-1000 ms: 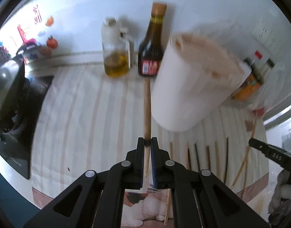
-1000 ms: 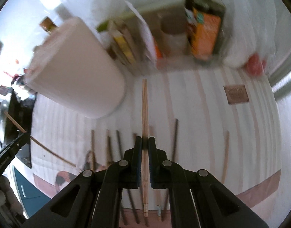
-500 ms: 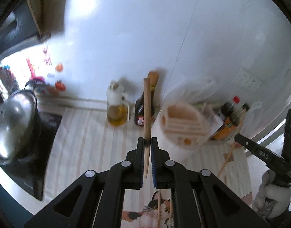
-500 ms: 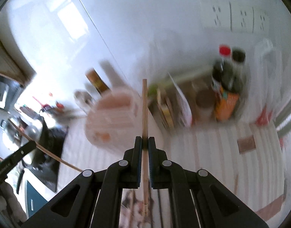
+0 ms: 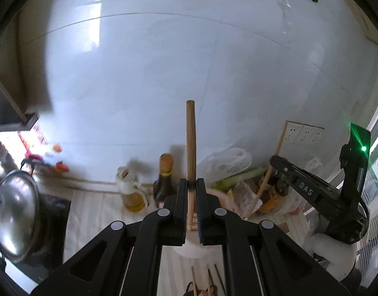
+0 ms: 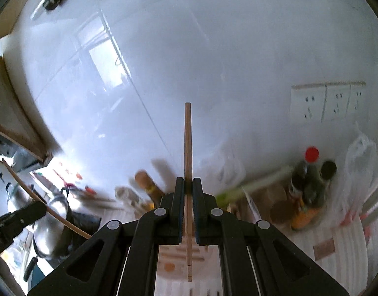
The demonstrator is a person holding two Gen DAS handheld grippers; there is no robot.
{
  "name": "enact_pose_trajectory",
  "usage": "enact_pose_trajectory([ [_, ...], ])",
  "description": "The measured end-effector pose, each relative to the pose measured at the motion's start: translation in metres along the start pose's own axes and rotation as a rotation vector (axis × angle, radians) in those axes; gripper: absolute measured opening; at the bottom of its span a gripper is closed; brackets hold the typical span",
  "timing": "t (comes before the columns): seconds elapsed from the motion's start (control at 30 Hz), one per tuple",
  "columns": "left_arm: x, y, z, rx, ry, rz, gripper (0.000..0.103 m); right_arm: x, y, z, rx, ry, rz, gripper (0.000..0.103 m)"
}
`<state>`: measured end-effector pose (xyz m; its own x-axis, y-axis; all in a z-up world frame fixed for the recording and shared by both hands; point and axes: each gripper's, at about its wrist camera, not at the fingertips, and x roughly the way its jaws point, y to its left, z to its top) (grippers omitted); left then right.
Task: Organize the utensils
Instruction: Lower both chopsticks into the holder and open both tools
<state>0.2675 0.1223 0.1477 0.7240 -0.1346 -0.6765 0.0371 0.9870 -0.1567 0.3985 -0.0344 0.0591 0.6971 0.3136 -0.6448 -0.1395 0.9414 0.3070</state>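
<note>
Two grippers are up in front of the white tiled wall [image 5: 164, 69], and each has its fingers clamped on a single wooden chopstick. The left gripper [image 5: 192, 187] pinches a rounded, darker chopstick [image 5: 191, 143] low on its shaft, so most of it stands up past the fingers against the tiles. The right gripper [image 6: 186, 185] pinches a thinner, paler chopstick [image 6: 187, 148] about midway along; its upper part rises before the wall and its lower end hangs below the fingers, over the white utensil holder [image 6: 174, 259].

That holder sits on the striped desk [image 5: 95, 212] directly beneath both grippers; in the left wrist view only its pale rim [image 5: 189, 251] peeps out under the fingers. Several more chopsticks [image 5: 208, 278] lie on the desk in front of it, at the bottom edge of that view.

Along the wall behind stand an oil jug [image 5: 132, 192], a dark sauce bottle with a cork-coloured cap [image 5: 164, 180], and a cluster of bags and bottles, among them a red-capped bottle [image 6: 309, 172]. A triple wall socket [image 6: 327, 102] is set above them. Off to the left a shiny pot lid [image 5: 14, 217] rests on a dark hob.

From the left wrist view the right gripper shows at the far right, its chopstick slanting up toward the socket.
</note>
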Motion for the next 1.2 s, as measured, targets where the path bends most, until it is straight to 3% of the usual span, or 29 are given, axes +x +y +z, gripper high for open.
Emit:
enact_pose_trajectory([
  [0.27,0.056,-0.005,0.019,0.023,0.040,-0.028,0.004,0.031,0.000,0.021,0.007,-0.055,-0.018,0.006],
  [0.63,0.117,0.007,0.019,-0.020,0.129,-0.068,0.004,0.073,-0.022,0.012,0.060,-0.076,-0.003,0.006],
  [0.87,0.128,0.008,0.016,-0.041,0.151,-0.080,0.004,0.070,-0.022,0.016,0.062,-0.117,0.024,0.006],
  [1.2,0.129,0.000,-0.005,-0.016,0.198,-0.085,0.004,0.068,-0.024,-0.034,0.016,-0.095,0.045,0.006],
])
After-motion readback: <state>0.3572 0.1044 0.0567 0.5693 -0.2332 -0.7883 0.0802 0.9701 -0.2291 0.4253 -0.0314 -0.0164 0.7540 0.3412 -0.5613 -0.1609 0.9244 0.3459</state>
